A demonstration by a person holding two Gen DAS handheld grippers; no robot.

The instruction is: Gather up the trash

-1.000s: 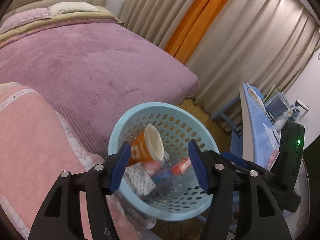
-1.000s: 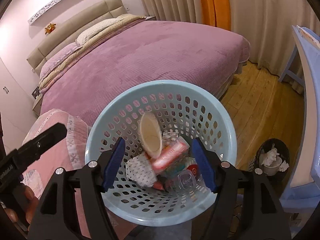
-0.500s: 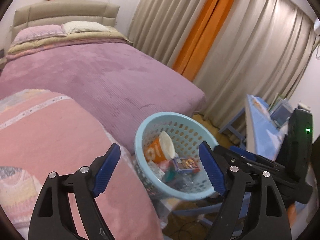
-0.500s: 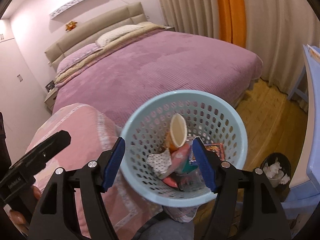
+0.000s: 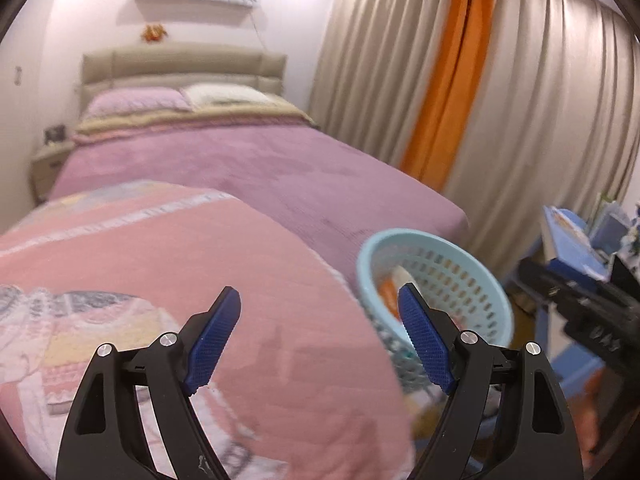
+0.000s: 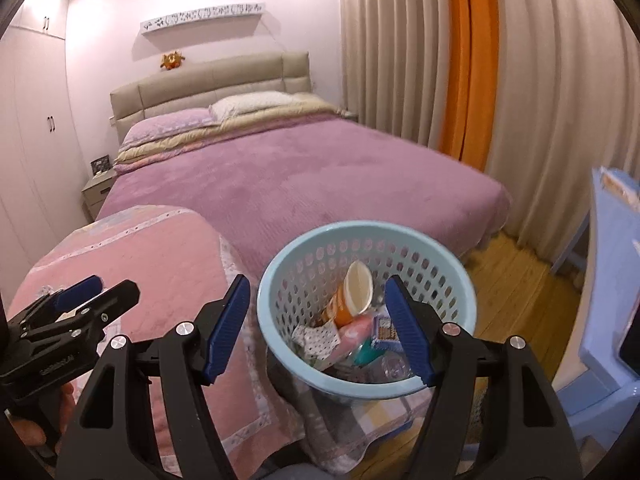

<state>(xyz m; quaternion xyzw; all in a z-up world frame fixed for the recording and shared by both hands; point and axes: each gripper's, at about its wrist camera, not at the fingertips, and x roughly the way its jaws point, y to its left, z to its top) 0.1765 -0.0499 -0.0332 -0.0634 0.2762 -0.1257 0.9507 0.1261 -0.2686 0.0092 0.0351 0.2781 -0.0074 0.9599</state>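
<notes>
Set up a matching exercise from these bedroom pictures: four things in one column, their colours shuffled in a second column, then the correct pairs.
Things:
1. basket
2. bedspread
3. curtain stripe
4. gripper pads

Colours:
A. orange
B. dark blue
C. light blue
D. purple

Pairs: 1-C, 2-D, 3-A, 4-B

Ahead of you the bed (image 6: pixel 304 168) runs back to the headboard (image 6: pixel 208 80), pillows (image 6: pixel 248 106) at its far end. A folded quilt (image 6: pixel 160 264) lies at your near left; the basket (image 6: pixel 280 276) just right of it holds a cup (image 6: pixel 354 292) and wrappers (image 6: pixel 316 338). Curtains (image 6: pixel 400 48) hang at the right.
</notes>
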